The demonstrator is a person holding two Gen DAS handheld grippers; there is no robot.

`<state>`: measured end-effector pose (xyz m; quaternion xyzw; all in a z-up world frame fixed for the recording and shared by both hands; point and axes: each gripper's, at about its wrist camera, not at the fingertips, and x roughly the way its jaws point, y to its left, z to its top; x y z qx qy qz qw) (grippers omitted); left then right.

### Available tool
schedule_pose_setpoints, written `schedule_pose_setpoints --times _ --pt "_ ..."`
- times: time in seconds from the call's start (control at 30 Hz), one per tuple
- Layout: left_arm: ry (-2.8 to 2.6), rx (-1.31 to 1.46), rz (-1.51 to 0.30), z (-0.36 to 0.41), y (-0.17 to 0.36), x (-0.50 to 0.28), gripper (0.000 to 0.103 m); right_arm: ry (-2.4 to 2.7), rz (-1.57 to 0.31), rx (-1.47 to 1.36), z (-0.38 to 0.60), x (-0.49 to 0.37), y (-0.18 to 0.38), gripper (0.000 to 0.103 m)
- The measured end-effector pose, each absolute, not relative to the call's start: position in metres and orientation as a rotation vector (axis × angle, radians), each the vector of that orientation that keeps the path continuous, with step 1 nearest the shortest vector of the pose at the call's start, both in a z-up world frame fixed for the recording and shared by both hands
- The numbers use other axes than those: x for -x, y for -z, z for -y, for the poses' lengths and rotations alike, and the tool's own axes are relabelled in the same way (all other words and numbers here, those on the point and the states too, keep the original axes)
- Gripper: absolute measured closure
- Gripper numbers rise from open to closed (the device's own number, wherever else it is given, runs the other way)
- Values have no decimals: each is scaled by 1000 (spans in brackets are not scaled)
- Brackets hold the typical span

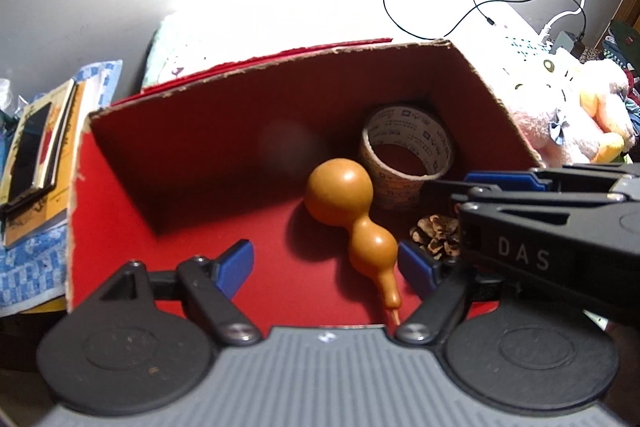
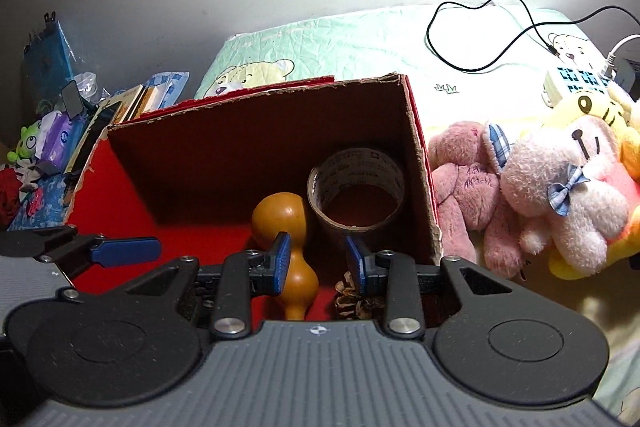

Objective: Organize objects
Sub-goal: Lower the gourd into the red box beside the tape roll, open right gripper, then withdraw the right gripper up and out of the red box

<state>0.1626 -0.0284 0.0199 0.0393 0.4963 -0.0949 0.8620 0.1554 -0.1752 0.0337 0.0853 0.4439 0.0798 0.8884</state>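
Left wrist view shows us the gourd [image 1: 352, 215] lying on the red box [image 1: 120, 195] floor, neck towards us, between our left gripper [image 1: 326, 261] fingers, wide apart and empty; the right gripper [image 2: 318, 261] is part-open, empty, beside the gourd.

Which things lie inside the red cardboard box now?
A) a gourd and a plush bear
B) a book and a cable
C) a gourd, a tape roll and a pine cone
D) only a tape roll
C: the gourd, tape roll and pine cone sit inside the red cardboard box.
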Motion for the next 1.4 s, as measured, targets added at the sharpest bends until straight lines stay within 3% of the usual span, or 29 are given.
schedule_pose_setpoints --times 0.83,1.4 --pt "144 -117 -961 25 -50 -98 15 -159 -881 -242 174 -95 -56 69" --pt "147 -145 -979 21 -38 -71 8 -162 -880 -256 162 -71 -43 69"
